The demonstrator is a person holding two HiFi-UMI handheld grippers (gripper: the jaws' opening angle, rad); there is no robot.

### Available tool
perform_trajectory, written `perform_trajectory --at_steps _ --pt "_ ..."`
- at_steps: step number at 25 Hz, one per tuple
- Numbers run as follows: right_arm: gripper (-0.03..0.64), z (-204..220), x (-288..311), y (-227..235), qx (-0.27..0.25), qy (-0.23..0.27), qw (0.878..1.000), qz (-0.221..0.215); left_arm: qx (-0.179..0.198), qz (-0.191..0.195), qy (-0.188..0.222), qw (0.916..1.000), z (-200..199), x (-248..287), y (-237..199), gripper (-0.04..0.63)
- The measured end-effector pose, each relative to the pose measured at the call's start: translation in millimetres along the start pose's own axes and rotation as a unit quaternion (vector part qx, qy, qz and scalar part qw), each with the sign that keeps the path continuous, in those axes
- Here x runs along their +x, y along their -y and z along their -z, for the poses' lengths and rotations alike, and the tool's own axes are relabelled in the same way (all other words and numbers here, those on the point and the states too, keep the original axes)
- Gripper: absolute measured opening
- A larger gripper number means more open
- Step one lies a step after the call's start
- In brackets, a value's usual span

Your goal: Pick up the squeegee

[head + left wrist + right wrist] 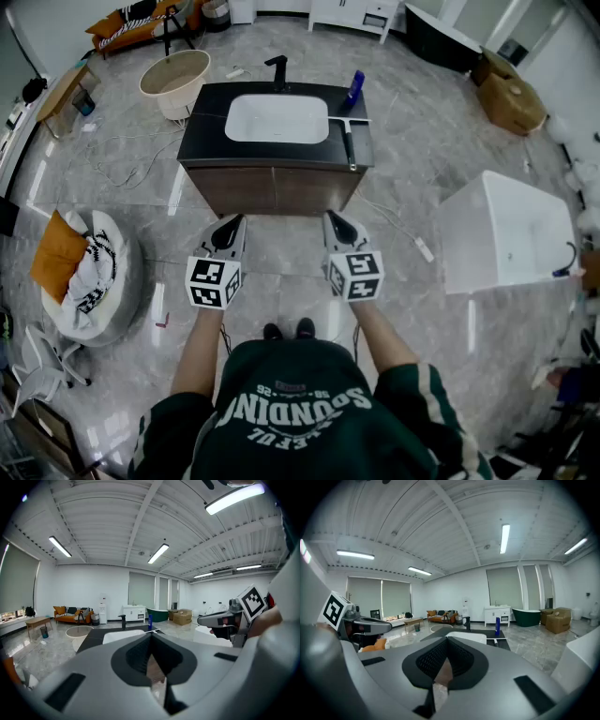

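The squeegee lies on the right end of the dark vanity top, its white blade toward the far side, next to a blue bottle. It also shows faintly as a thin white bar, the squeegee, in the right gripper view. My left gripper and right gripper hover side by side in front of the vanity's near face, short of the counter. Both are shut with nothing between the jaws. The left gripper and right gripper point toward the sink.
A white basin and black faucet sit in the vanity. A white bathtub stands to the right, a round tub at the far left. A beanbag with an orange cushion is left. Cables trail on the floor.
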State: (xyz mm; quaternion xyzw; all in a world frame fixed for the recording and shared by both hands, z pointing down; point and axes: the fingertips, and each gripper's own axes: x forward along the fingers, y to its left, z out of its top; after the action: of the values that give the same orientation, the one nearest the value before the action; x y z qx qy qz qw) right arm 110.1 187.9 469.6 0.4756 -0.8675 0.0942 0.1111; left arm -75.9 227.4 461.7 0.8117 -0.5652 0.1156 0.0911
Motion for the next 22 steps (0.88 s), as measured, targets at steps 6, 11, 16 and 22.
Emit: perform_trajectory --at_steps 6,11,16,22 --pt "0.002 3 0 -3 -0.003 0.001 1.000 0.001 -0.004 -0.002 -0.001 1.0000 5 -4 0 0.002" --pt "0.002 9 6 -6 0.011 -0.006 1.000 0.007 -0.006 0.002 0.000 1.0000 10 -5 -7 0.002" --pt "0.002 11 12 -16 0.022 -0.007 1.000 0.003 -0.006 0.007 -0.001 1.0000 16 -6 -20 0.002" --pt "0.002 15 14 -30 0.025 -0.007 1.000 0.010 -0.004 0.020 -0.006 0.9998 25 -12 -29 0.002"
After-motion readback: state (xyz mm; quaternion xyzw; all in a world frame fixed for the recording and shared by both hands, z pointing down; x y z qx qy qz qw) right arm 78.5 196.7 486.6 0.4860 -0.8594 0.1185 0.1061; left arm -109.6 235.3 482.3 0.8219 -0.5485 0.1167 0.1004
